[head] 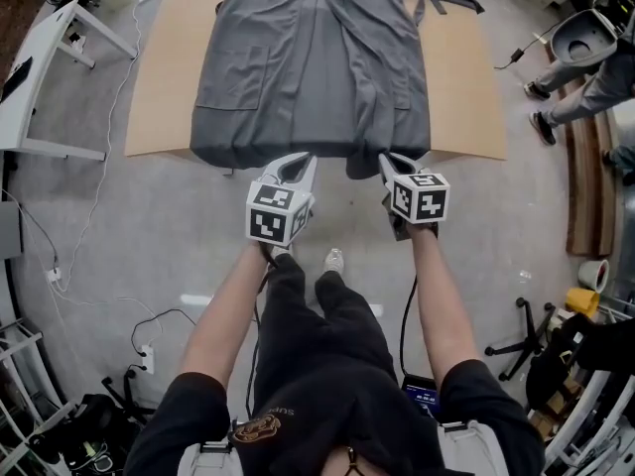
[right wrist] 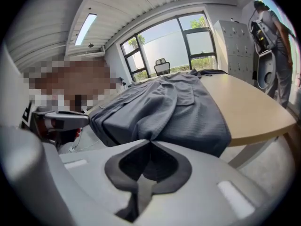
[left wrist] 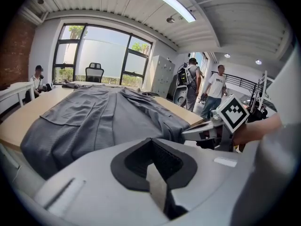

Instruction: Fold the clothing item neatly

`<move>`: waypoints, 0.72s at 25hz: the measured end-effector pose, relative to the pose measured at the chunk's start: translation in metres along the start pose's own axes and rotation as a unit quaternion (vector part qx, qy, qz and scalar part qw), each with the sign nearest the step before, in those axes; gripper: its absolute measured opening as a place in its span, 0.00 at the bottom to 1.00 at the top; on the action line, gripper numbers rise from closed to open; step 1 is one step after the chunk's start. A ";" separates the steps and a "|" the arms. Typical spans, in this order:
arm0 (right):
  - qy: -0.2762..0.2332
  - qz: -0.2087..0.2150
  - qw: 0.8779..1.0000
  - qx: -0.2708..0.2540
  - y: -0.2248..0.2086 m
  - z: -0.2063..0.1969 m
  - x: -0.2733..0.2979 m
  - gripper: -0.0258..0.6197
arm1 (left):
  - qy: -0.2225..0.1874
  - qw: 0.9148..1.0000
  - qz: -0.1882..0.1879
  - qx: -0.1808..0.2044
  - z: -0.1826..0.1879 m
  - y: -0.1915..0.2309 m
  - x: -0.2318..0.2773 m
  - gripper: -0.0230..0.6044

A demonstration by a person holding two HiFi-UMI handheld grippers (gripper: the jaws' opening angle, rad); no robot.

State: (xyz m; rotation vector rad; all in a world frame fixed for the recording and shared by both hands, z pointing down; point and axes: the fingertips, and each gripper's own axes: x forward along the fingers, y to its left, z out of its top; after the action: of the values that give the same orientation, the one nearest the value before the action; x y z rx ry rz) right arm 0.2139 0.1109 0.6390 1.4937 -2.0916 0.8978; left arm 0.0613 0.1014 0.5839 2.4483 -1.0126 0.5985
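A grey robe-like garment (head: 317, 67) lies spread flat on a tan table (head: 466, 97), its hem hanging over the near edge. My left gripper (head: 300, 162) is at the hem left of centre; in the left gripper view its jaws (left wrist: 151, 141) are shut with the cloth (left wrist: 103, 117) running right up to the tip. My right gripper (head: 387, 162) is shut on the hem a short way to the right. In the right gripper view the fabric (right wrist: 178, 112) puckers into the closed tip (right wrist: 150, 141). Each gripper sees the other beside it, the right (left wrist: 188, 134) and the left (right wrist: 84, 119).
A white desk (head: 40, 58) stands at the far left, with cables (head: 99, 296) trailing over the floor. People (head: 585, 77) stand at the right near a white machine. A tape roll (head: 593, 274) and stands sit at the lower right. An office chair (left wrist: 94, 72) is beyond the table.
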 end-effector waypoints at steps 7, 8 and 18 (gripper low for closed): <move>-0.010 0.104 0.990 -0.090 0.097 0.039 -0.006 0.05 | -0.004 0.999 0.028 -0.021 -0.008 0.024 -0.022 0.05; -0.005 0.114 0.988 -0.100 0.109 0.040 -0.002 0.05 | -0.005 0.999 0.030 -0.023 -0.009 0.026 -0.026 0.05; 0.103 0.153 0.974 -0.133 0.167 -0.025 0.054 0.09 | 0.007 0.998 0.043 -0.040 -0.028 0.049 -0.051 0.05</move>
State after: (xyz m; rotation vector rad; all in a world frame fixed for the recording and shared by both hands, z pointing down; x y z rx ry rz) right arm 0.0373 0.1280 0.6484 0.9185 -2.2156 0.7995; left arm -0.0136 0.1127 0.5902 2.3384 -1.1195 0.5911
